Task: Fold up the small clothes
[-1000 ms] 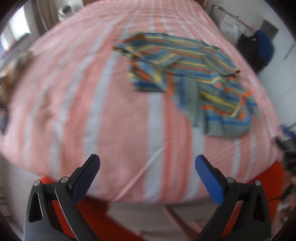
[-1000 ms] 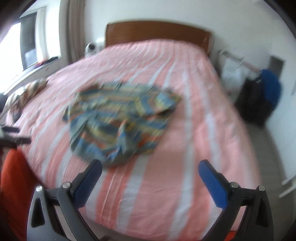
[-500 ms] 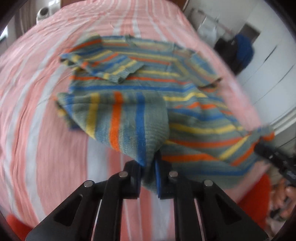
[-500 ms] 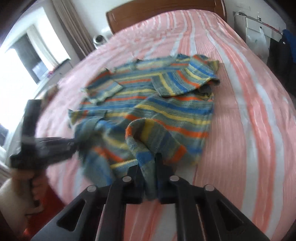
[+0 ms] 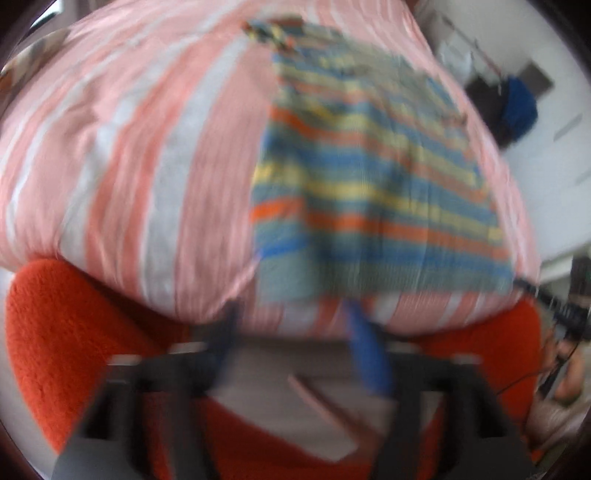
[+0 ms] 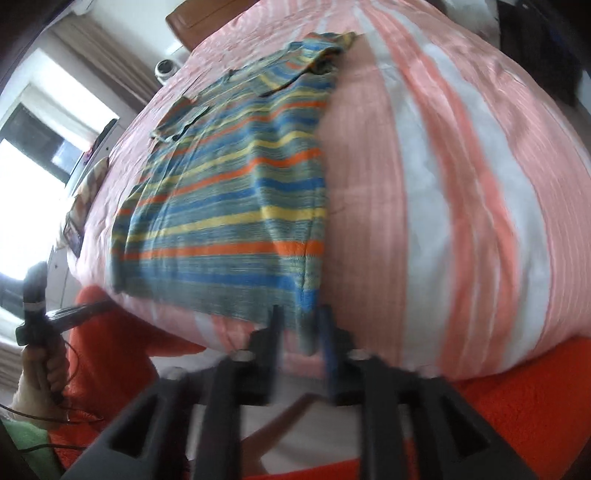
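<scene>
A small striped knit sweater [image 5: 373, 192], blue, yellow, orange and grey-green, lies spread flat on the pink-and-white striped bed [image 5: 147, 155], its hem at the near edge. It also shows in the right wrist view [image 6: 236, 192]. My left gripper [image 5: 295, 332] is blurred, its fingers parted, just below the hem and holding nothing. My right gripper [image 6: 301, 332] has its fingers a little apart around the hem's right corner; the cloth hangs between them.
The bed's near edge drops to an orange fuzzy cover [image 5: 66, 332]. A wooden headboard [image 6: 207, 14] is at the far end. A window [image 6: 40, 158] is at left. Dark bags and a blue item [image 5: 517, 107] stand right of the bed. The left hand holding its gripper [image 6: 37, 325] shows in the right wrist view.
Both grippers pulled the sweater's hem back toward the bed's near edge, spreading it flat. The left gripper opened and let go. The right gripper's fingers have started to part.
</scene>
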The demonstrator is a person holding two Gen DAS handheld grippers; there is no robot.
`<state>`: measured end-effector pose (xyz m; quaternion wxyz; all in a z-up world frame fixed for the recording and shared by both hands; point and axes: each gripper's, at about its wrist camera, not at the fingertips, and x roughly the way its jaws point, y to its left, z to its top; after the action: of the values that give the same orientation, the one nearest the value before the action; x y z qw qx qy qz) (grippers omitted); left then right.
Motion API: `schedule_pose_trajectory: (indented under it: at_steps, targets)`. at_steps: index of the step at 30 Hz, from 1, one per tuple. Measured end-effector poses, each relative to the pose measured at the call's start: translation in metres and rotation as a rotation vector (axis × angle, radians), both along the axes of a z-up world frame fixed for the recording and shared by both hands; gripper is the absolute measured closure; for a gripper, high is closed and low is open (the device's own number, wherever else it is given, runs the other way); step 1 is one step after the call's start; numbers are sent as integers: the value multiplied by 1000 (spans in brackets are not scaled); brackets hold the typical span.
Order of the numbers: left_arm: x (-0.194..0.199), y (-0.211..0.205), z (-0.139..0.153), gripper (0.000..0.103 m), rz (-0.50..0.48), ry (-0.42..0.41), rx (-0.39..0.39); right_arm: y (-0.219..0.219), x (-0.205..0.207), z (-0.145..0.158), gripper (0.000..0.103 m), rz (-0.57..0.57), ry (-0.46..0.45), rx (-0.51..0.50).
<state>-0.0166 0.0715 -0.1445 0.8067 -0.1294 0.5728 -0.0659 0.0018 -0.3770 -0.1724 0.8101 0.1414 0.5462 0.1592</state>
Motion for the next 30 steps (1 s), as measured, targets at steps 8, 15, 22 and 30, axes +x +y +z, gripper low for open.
schedule_pose_trajectory:
  at_steps: [8,15,22,30]
  targets:
    - [48,-14,-45,83,9,58,53,2,36,-22,46,18,4,77]
    - [21,1,-6,100,1,-25,38,19,23,14,100,121,-16,-31]
    - [38,0,-53,100,15,47,110,19,15,-6,100,100,70,-104]
    - [42,-3,-62,76,43,42,91,2,23,-53,99,17,136,-32]
